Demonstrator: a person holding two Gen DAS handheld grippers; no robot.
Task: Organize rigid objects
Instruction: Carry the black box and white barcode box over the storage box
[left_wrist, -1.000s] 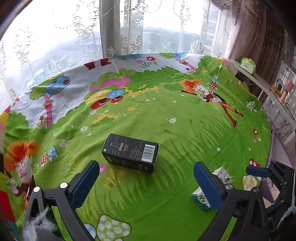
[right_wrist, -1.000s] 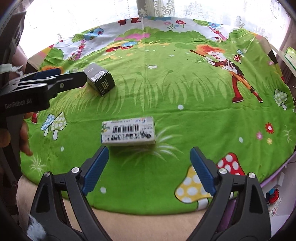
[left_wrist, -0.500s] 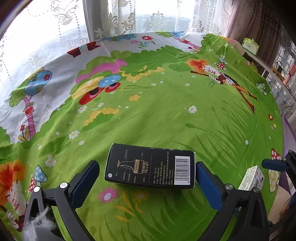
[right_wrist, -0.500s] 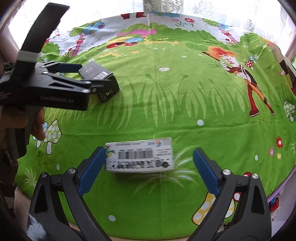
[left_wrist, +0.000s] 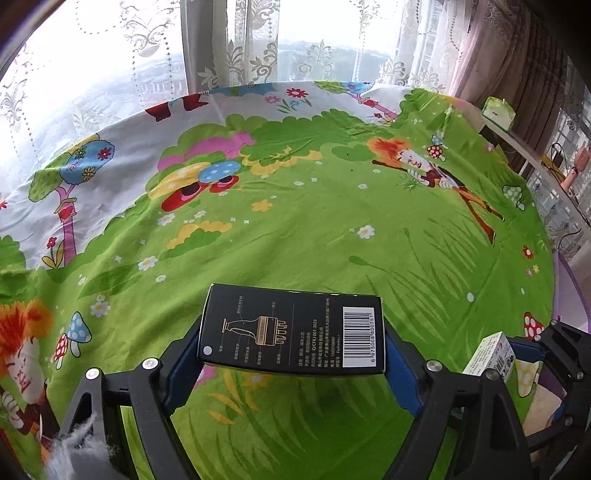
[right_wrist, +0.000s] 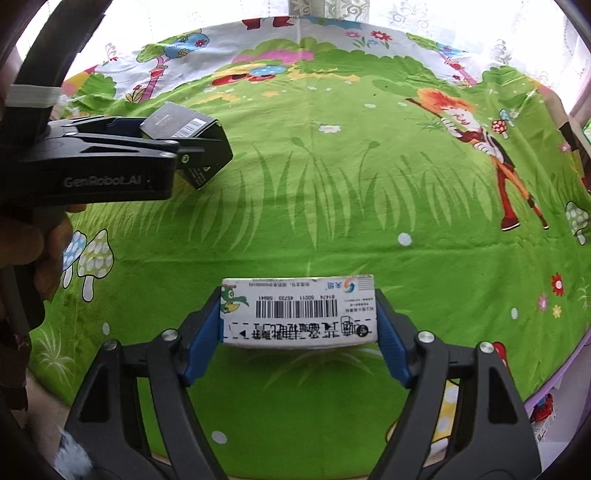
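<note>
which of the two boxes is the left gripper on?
The black box with the gold line drawing, clamped end to end by the left gripper. The white box, printed with a cartoon bird, sits in the right gripper.

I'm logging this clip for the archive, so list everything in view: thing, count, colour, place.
black box: one, black with a barcode, on the cloth, between the left pads
white box: one, white with a barcode, on the cloth, between the right pads
cloth: one, green cartoon print, covers the surface
lace curtain: white, at the window behind
green packet: one, on the shelf at far right
left hand-held gripper: one, black with blue pads, jaws have just been closing onto the black box
right hand-held gripper: one, same colours, jaws have just been closing onto the white box
hand: one, gripping the left handle
</note>
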